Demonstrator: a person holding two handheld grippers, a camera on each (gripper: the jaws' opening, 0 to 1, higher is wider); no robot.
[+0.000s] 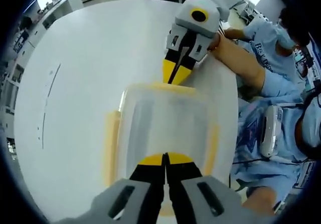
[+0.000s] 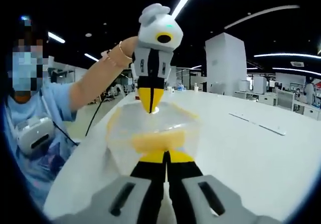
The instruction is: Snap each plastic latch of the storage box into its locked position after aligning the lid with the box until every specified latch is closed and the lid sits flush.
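One clear storage box (image 1: 163,129) with a clear lid (image 1: 165,108) sits on the white table (image 1: 90,73), near the edge where the person (image 1: 273,119) sits. There are two tongs. The left tongs (image 1: 164,160) are clenched, with their yellow tips pressing at the near end of the box. The right tongs (image 1: 176,73) are clenched too, and their tips touch the far end of the box. In the right gripper view it is the other way round: the right tongs (image 2: 165,156) are at the near end and the left tongs (image 2: 150,101) point down at the far end. I can count four yellow latches: one on the left long side (image 1: 111,146), one on the right long side (image 1: 214,144), and one at each end (image 1: 165,87). The lid looks lined up and flat on the box. The side latches seem to lie flat, so they may be shut already. The two end latches look like the ones being pushed now. I cannot tell if they have clicked.
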